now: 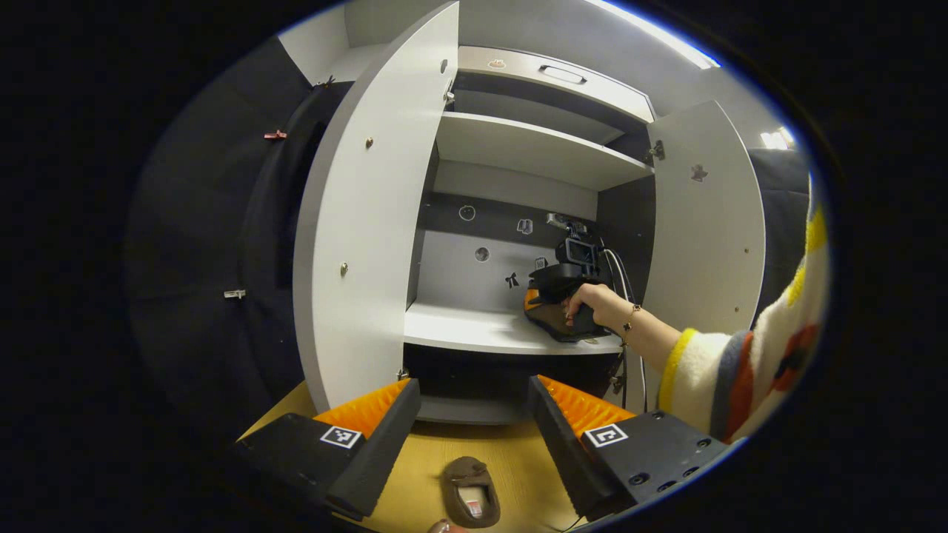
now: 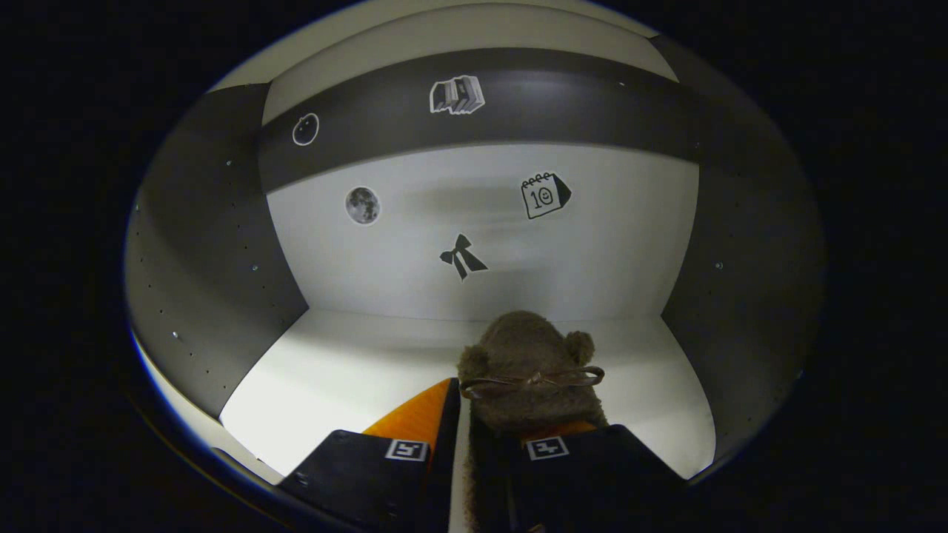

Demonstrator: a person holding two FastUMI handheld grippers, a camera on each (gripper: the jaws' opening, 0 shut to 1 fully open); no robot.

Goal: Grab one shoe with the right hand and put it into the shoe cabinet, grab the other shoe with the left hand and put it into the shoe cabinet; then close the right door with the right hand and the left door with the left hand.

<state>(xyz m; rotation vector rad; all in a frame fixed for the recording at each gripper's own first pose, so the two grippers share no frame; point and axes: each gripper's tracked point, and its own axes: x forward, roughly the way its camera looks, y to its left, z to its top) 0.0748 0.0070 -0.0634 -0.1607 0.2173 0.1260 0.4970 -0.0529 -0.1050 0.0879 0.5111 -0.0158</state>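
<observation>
Jaws of the right gripper [image 2: 461,444] clamp a fuzzy brown bow-tied shoe [image 2: 527,370]; left gripper [image 1: 474,422] gapes, empty.

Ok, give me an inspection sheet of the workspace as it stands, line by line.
Surface: wooden floor in front of the shoe cabinet; the cabinet's lower shelf is bare apart from the shoe being placed.
Job's things: one brown fuzzy shoe in the right gripper, over the shelf; the other shoe lies on the floor. Left door and right door both open.
Clutter: nothing seen.
Grippers: left gripper open, above the floor shoe; right gripper shut on its shoe.
Cables: cables trail from the right gripper.
Surroundings: stickers on the cabinet's back panel; a person's hand and patterned sleeve.
</observation>
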